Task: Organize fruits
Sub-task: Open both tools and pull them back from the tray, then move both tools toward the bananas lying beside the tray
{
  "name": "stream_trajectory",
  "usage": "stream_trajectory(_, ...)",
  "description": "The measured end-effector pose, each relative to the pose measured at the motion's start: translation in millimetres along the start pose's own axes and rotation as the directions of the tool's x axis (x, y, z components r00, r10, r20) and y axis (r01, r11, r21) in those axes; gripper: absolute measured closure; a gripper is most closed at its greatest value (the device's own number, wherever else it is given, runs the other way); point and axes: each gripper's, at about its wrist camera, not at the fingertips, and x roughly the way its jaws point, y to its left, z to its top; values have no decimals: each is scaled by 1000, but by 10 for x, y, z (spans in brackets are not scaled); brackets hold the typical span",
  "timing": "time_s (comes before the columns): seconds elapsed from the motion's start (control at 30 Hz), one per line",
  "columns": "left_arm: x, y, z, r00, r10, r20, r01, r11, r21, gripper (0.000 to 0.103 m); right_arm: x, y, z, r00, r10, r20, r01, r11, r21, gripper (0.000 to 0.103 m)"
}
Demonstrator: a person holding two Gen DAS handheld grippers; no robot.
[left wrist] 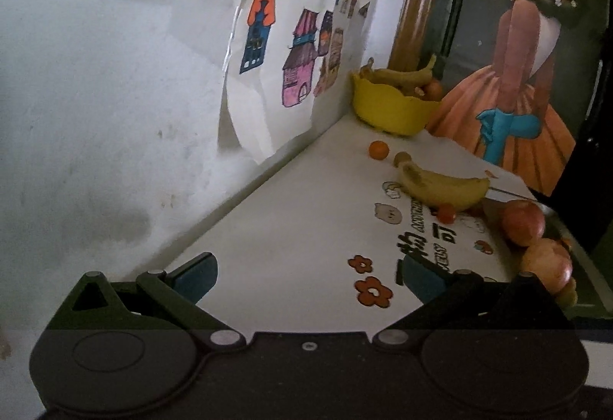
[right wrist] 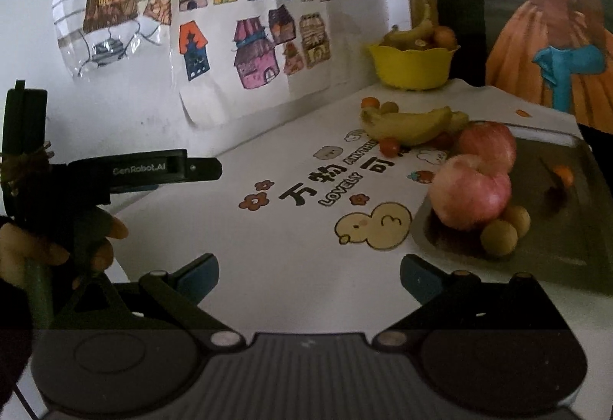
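Tabletop [right wrist: 306, 247] w/ pink-red apples [right wrist: 469, 196]

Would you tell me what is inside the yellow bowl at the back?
The yellow bowl holds bananas and an orange fruit; its wall hides anything lower.

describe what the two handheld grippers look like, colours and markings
Both are black, with angled linkage arms, silver pivot pins and two round discs on the body. The fingers carry blue pads. The right gripper has a ribbed grey centre panel. Seen from the right wrist, the left gripper bears white "GenRobot.AI" lettering, and the hand holding it wears a dark fingerless glove.
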Motion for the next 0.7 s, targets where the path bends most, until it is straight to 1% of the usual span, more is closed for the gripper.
stream_trajectory(0.13, 60, -18, 99, 1000, 0, -20, 1, 1000, 12, 1, 90, -44, 187, 1000, -5, -24, 4, 999, -45, 0)
stream_trajectory(0.3, 194, -99, 212, 999, -33, -41, 34, 999, 41, 1, 175, -159, 465, 999, -2, -37, -3, 990, -138, 0)
stream_trajectory(0.37, 283, -168, 249, 997, -48, -54, 51, 997, 60, 1, 215, -234, 578, 999, -13, -35, 6, 985, -175, 0)
stream_trajectory(0.5, 476, -378, 299, 992, -99, -76, 107, 988, 113, 1, 359, -419, 797, 998, -48, -35, 39, 974, -222, 0)
stream_trajectory(0.6, 648, -570, 335, 984, -146, -97, 160, 975, 153, 1, 508, -603, 961, 998, -47, -40, 37, 972, -231, 0)
stream_trajectory(0.7, 833, -754, 391, 976, -185, -116, 204, 961, 185, 1, 689, -839, 1119, 998, -24, -52, 13, 979, -201, 0)
